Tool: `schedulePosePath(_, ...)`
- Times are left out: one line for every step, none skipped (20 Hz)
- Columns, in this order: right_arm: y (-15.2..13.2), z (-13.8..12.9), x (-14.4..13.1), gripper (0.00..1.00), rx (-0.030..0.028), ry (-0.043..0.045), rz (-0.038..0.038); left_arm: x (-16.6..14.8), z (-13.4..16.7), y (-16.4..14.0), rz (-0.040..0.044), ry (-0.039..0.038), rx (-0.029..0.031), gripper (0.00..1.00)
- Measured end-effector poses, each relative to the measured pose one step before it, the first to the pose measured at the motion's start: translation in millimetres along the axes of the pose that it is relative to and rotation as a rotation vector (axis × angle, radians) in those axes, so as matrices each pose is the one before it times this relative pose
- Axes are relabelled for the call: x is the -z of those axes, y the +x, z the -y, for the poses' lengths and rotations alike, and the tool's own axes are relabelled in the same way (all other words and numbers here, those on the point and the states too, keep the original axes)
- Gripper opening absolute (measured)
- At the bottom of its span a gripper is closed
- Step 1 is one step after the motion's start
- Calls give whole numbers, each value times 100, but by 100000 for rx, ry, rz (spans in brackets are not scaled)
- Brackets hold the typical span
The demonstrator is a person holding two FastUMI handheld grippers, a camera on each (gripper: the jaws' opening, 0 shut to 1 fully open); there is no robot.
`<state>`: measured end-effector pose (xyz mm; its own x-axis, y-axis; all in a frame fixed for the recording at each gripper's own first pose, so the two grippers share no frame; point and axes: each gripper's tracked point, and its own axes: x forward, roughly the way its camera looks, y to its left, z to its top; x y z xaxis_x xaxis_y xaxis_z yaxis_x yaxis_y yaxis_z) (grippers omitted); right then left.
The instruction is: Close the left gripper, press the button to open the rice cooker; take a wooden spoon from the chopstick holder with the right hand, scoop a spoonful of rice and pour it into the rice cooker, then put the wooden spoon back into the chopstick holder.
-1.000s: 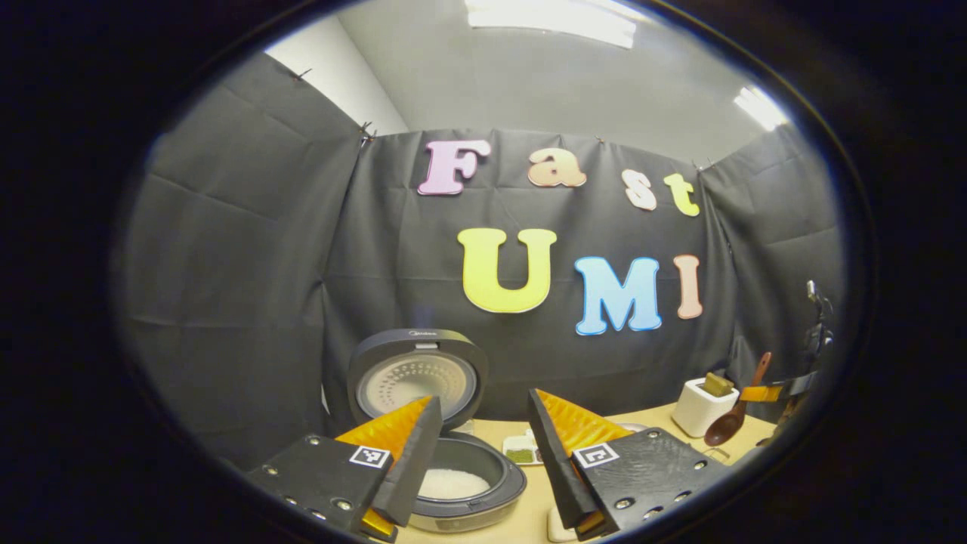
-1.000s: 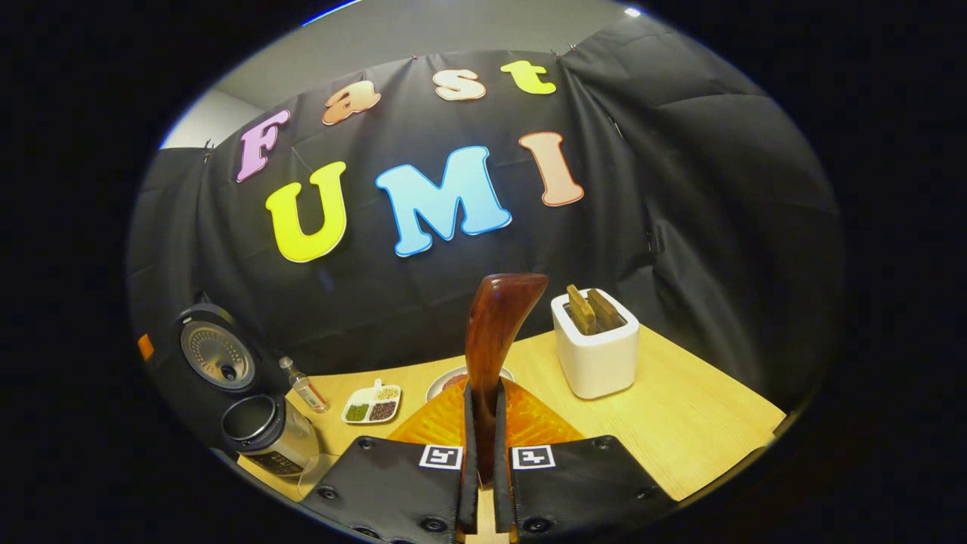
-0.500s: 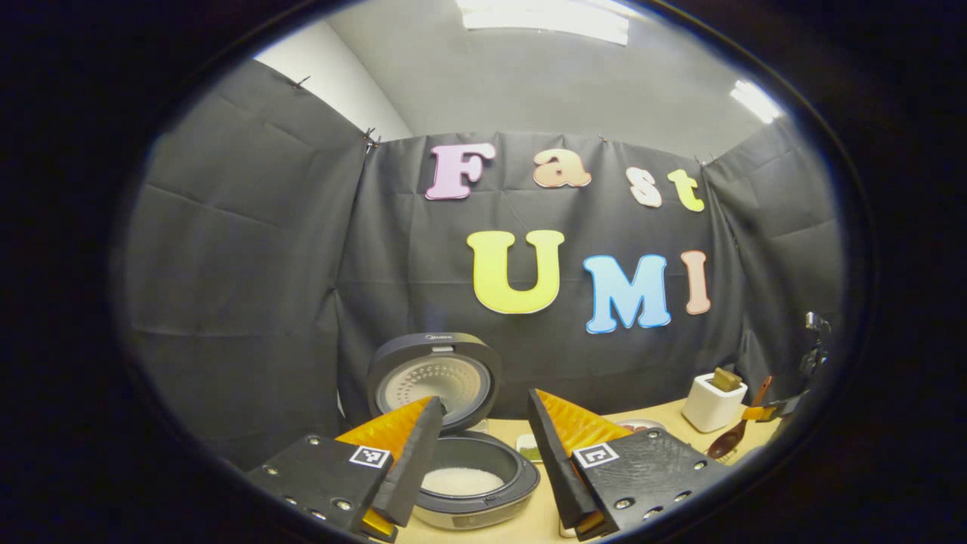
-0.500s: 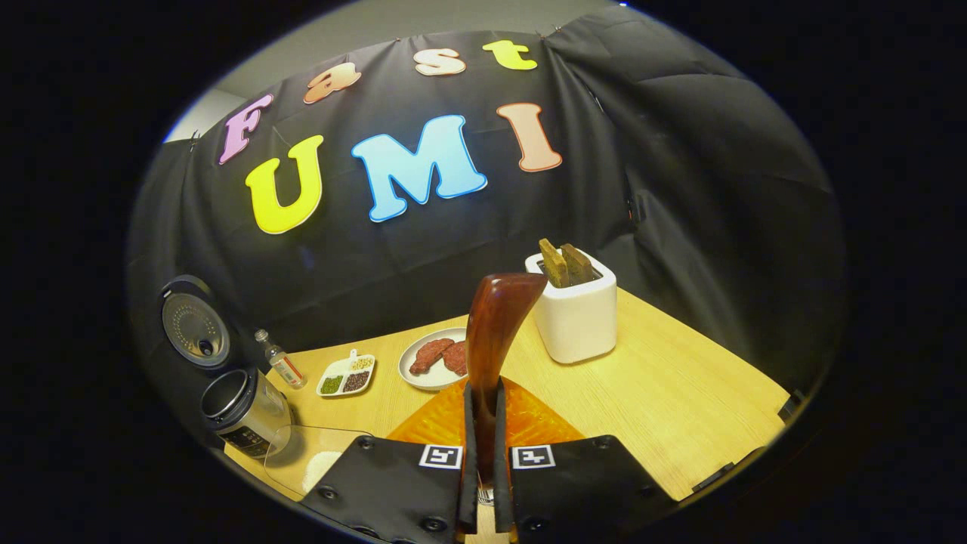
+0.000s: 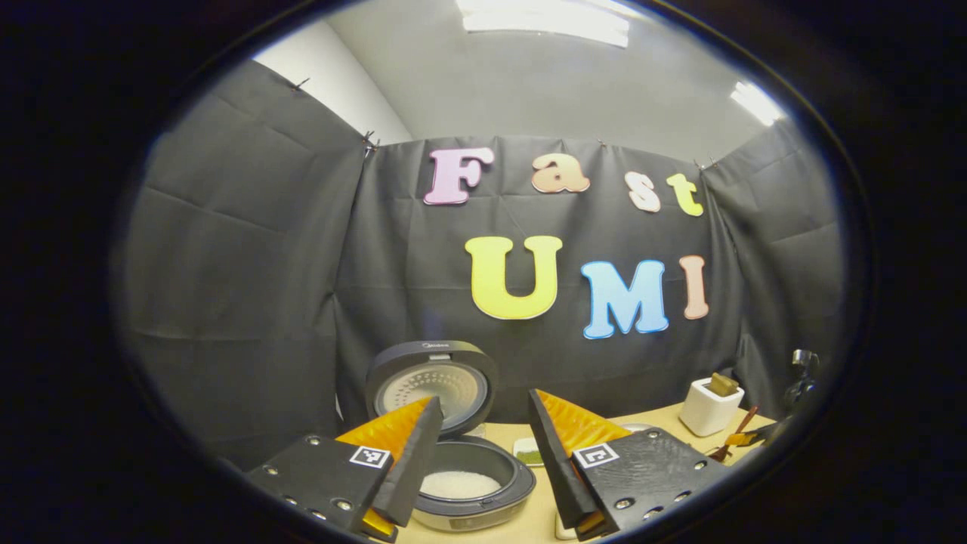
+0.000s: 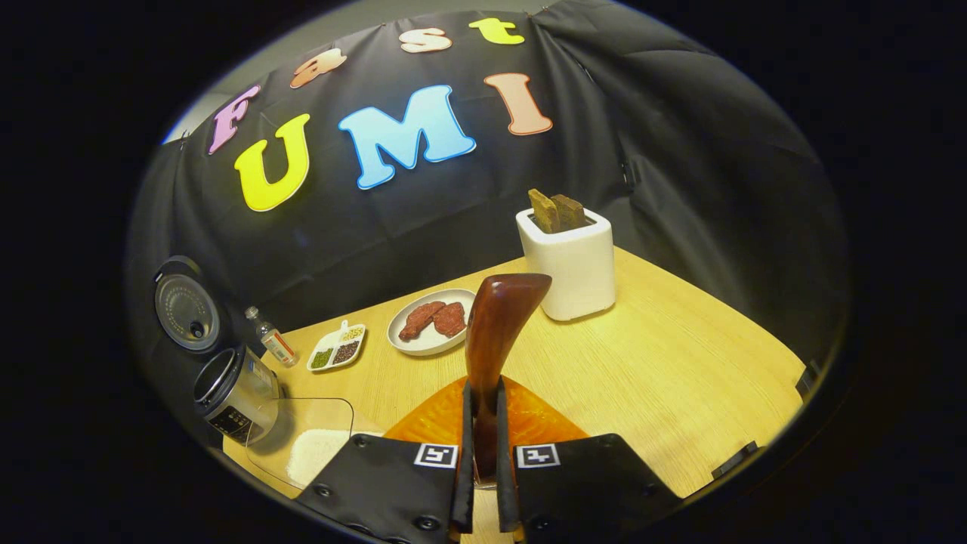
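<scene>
My right gripper [image 6: 483, 389] is shut on the handle of the dark wooden spoon [image 6: 495, 325], which stands up in front of the camera; its bowl is hidden below. Beyond the spoon, the white chopstick holder [image 6: 570, 261] stands at the back of the wooden table [image 6: 680, 363] with brown utensils in it. The rice cooker [image 6: 230, 389] is at the far left, lid [image 6: 185, 313] raised. In the left gripper view my left gripper [image 5: 483, 398] hangs open over the open cooker [image 5: 472, 491], which has white rice [image 5: 457, 483] inside. The spoon [image 5: 734, 440] shows tiny at the right, below the holder [image 5: 710, 408].
A clear container [image 6: 310, 449] with white rice lies beside the cooker, close to my right gripper. A plate of red meat [image 6: 430, 329], a small divided dish of beans [image 6: 336, 347] and a little bottle [image 6: 270, 344] stand toward the back. Black cloth walls the table.
The right gripper's view has tipped downward with the spoon still held, so more tabletop and the rice container show. In the left gripper view the spoon has sunk lower at the right.
</scene>
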<state>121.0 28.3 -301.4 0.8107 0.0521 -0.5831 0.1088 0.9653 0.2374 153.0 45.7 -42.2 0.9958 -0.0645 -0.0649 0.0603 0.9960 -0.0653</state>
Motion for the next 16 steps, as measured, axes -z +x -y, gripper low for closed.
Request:
schedulePosePath(-94, -53, 40, 17, 339, -483, 370, -113, 39, 81, 139, 331, -127, 72)
schedulePosePath(-419, 263, -624, 18, 395, -869, 1444, -317, 139, 62, 682, 211, 51, 74)
schedulePosePath(-425, 168, -579, 23, 611, -1307, 1603, -299, 265, 5, 656, -52, 251, 73)
schedulePosePath(-372, 67, -550, 33, 466, -1729, 1536, -225, 250, 59, 425, -39, 488, 73)
schedulePosePath(-366, 203, -781, 49, 858, -2327, 1774, -114, 182, 69, 456, 143, 290, 73)
schedulePosePath(-478, 448, -764, 66, 1349, -2703, 1719, -131, 113, 53, 450, 100, 216, 72)
schedulePosePath(-533, 364, -788, 85, 1531, -2457, 1727, -43, 79, 56, 397, -71, -21, 72)
schedulePosePath(-636, 398, -1208, 96, 1529, -2607, 3146, -84, 19, 160, 242, -414, 52, 71)
schedulePosePath(-759, 235, -1503, 98, 1115, -2597, 3813, 22, -50, 75, -52, -543, 12, 71)
schedulePosePath(-629, 150, -1496, 98, 836, -2637, 3834, 35, -78, 142, -161, -361, -120, 71)
schedulePosePath(-546, -20, -1481, 98, 309, -2514, 3629, 92, -157, 185, -282, -30, -351, 72)
schedulePosePath(-539, 163, -1439, 98, 281, -2268, 3332, 50, -134, 225, 47, 166, -315, 72)
schedulePosePath(-485, -2, -1250, 98, 53, -1928, 2665, 3, -194, 329, -34, 268, -399, 71)
schedulePosePath(-545, -100, -1079, 98, -250, -1444, 2433, -216, -184, 320, 178, 188, -193, 72)
schedulePosePath(-490, -180, -1083, 98, -109, -1067, 2130, -143, -162, 432, 260, 106, -188, 72)
schedulePosePath(-478, -140, -952, 98, -105, -881, 2053, -336, -192, 532, 196, 277, -218, 71)
